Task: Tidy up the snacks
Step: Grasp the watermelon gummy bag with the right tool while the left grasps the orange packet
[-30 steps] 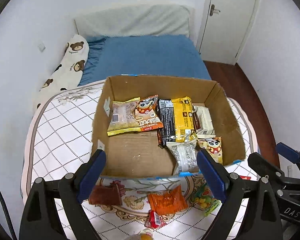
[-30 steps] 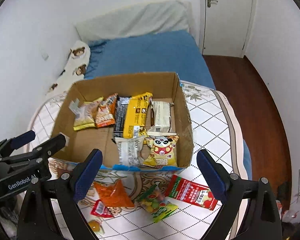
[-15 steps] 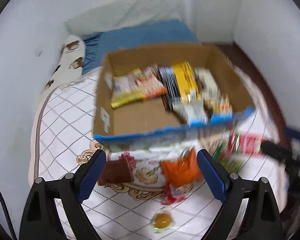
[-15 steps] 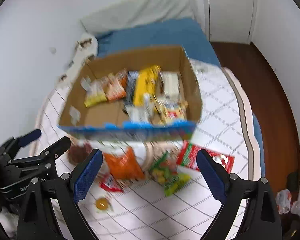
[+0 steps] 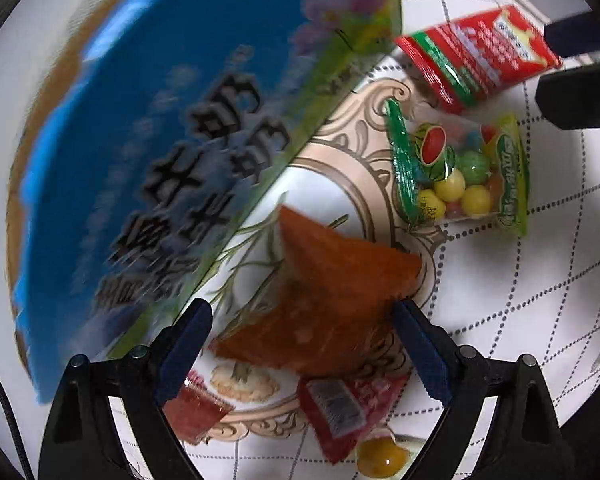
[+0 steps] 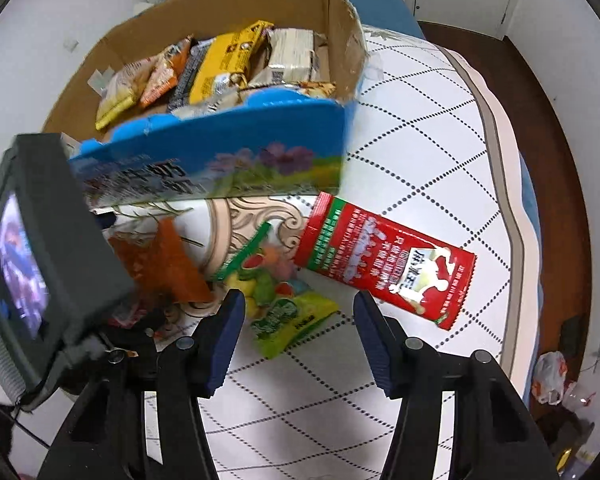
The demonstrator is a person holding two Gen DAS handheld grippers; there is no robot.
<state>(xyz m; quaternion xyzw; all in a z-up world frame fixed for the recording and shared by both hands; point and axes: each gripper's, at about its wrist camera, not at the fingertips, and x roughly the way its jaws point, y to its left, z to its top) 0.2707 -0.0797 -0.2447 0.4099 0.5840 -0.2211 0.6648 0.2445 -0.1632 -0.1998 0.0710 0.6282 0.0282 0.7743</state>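
Right wrist: closing tongs (image 6: 300, 338) (nothing pinched) astride green candy bag (image 6: 288, 314), lower end.

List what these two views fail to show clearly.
- Box: left view, print smeared by motion blur; inside hidden.
- Orange packet: right view, partly behind the left gripper's camera housing.
- Dark red packet: left view, partly covered by a finger.
- Yellow candy: left view, cut off by the bottom edge.

1. White quilted bed cover (image 6: 432, 128), dotted diamond pattern
2. Cardboard box (image 6: 236, 152), far left, holding snack packets
3. Red packet (image 6: 384, 264), right
4. Green candy bag (image 6: 284, 312), near centre
5. Orange packet (image 6: 168, 264), left
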